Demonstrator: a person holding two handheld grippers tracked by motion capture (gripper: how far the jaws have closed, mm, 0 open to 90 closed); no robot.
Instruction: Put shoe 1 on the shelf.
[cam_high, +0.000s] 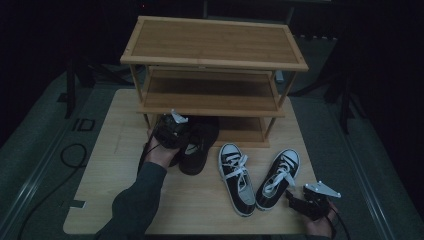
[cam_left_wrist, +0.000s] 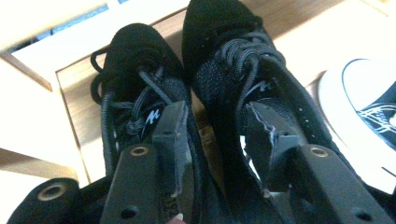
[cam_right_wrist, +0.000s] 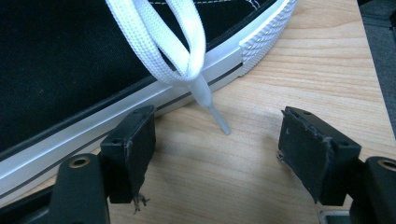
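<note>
While parked w/ toes under rack's (cam_high: 215, 107) bottom shelf, black trainers (cam_left_wrist: 219, 84) straddled by L gripper (cam_left_wrist: 217, 140), jaws apart, nothing clamped; R gripper (cam_right_wrist: 217, 140) agape by white lace (cam_right_wrist: 187, 56). Risk: jaw snagging laces, dragging shoe out.

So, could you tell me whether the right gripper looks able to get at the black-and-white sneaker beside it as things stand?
Probably yes. The right gripper sits open on the table just beside the nearer black-and-white sneaker, nothing lying between them; its white lace tip already rests ahead of the fingers.
</note>
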